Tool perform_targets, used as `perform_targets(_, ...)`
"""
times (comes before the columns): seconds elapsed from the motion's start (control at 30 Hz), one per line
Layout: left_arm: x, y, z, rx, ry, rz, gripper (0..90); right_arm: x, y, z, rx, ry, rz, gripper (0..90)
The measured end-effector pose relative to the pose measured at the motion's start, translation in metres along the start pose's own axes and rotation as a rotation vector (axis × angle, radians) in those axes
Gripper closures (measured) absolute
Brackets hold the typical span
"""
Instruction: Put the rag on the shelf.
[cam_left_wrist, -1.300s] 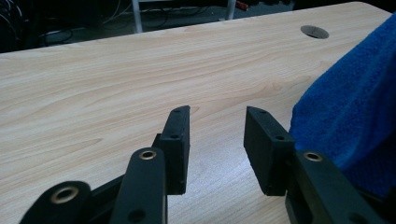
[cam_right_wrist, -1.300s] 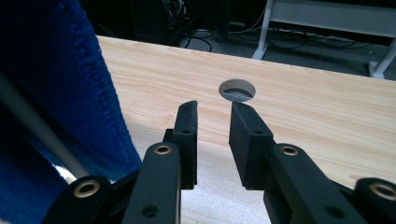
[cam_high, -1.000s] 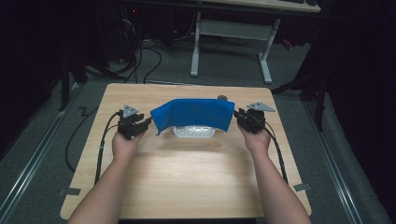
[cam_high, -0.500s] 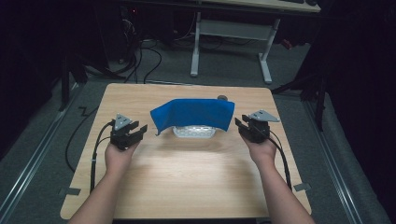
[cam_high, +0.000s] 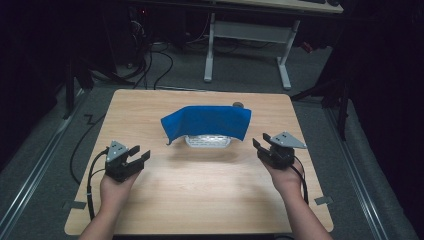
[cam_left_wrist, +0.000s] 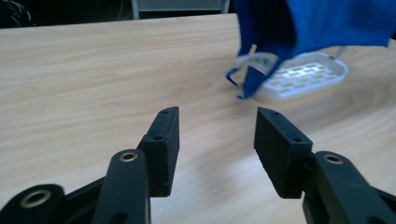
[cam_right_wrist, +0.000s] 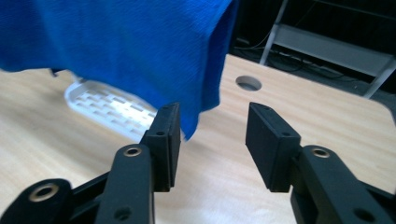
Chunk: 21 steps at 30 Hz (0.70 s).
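One blue cloth (cam_high: 207, 122) hangs draped over one white slotted tray (cam_high: 208, 142), a little above the middle of the high view; its long axis runs left to right across the frame, the top edge nearly level, the two ends falling down toward the surface (cam_high: 200, 195); the lower left corner ends in a small point with a loop just off the tray's left end. What holds the cloth up above the tray I cannot tell. In the left gripper view the cloth (cam_left_wrist: 317, 28) fills the upper right, with the tray (cam_left_wrist: 308, 77) under it and a white label at its corner; in the right gripper view the cloth (cam_right_wrist: 116, 51) covers the upper left and the tray (cam_right_wrist: 109, 109) shows below its hem.

Two tongs are in the frame, one per hand; the left tongs (cam_high: 136, 155) sit at the lower left of the high view, well apart from the cloth; the right tongs (cam_high: 261, 142) sit at the right, near the cloth's right end but not touching it. Both have just been opening and both stand wide with nothing between them; bare wood shows in the gap of the left tongs (cam_left_wrist: 217, 140) and of the right tongs (cam_right_wrist: 212, 140).

One round hole (cam_right_wrist: 248, 83) is cut in the surface behind the cloth's right end; one white-legged desk frame (cam_high: 247, 55) stands on the floor at the top of the high view.
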<state>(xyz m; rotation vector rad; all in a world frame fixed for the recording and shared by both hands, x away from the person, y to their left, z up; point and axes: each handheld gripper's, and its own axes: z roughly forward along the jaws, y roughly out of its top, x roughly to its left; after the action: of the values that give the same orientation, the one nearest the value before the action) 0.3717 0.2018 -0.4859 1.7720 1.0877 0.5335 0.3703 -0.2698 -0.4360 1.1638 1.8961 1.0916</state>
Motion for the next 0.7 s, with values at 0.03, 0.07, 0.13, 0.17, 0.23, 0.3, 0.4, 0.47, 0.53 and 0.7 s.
perform_targets(0.03,-0.003,-0.003,-0.004,0.007,-0.005,0.005,49.7,0.002,-0.002,-0.003,0.008,0.006,-0.002,51.9)
perform_targets(0.07,-0.006,-0.007,-0.008,0.015,-0.015,0.003,48.6,0.005,-0.004,-0.007,0.005,0.014,-0.002,50.8)
perform_targets(0.13,-0.013,-0.014,-0.014,0.035,-0.040,-0.006,47.5,0.011,-0.010,-0.014,0.011,0.029,0.002,47.6)
perform_targets(0.17,-0.017,-0.017,-0.015,0.052,-0.050,0.002,46.1,0.014,-0.014,-0.017,0.021,0.036,-0.003,45.9)
perform_targets(0.23,-0.035,-0.024,-0.016,0.092,-0.081,0.037,44.2,0.027,-0.025,-0.024,0.050,0.056,-0.018,42.6)
perform_targets(0.3,-0.042,-0.025,-0.015,0.099,-0.094,0.045,43.0,0.033,-0.030,-0.026,0.060,0.057,-0.026,42.0)
perform_targets(0.4,-0.073,-0.033,-0.004,0.135,-0.137,0.115,41.2,0.055,-0.047,-0.031,0.085,0.080,-0.048,39.9)
perform_targets(0.47,-0.081,-0.037,0.000,0.133,-0.145,0.124,41.2,0.059,-0.050,-0.031,0.091,0.082,-0.057,39.4)
perform_targets(0.53,-0.099,-0.050,0.010,0.179,-0.183,0.165,45.2,0.071,-0.070,-0.031,0.078,0.082,-0.046,41.7)
perform_targets(0.7,-0.104,-0.055,0.014,0.219,-0.225,0.207,43.8,0.081,-0.085,-0.024,0.130,0.138,-0.103,41.8)
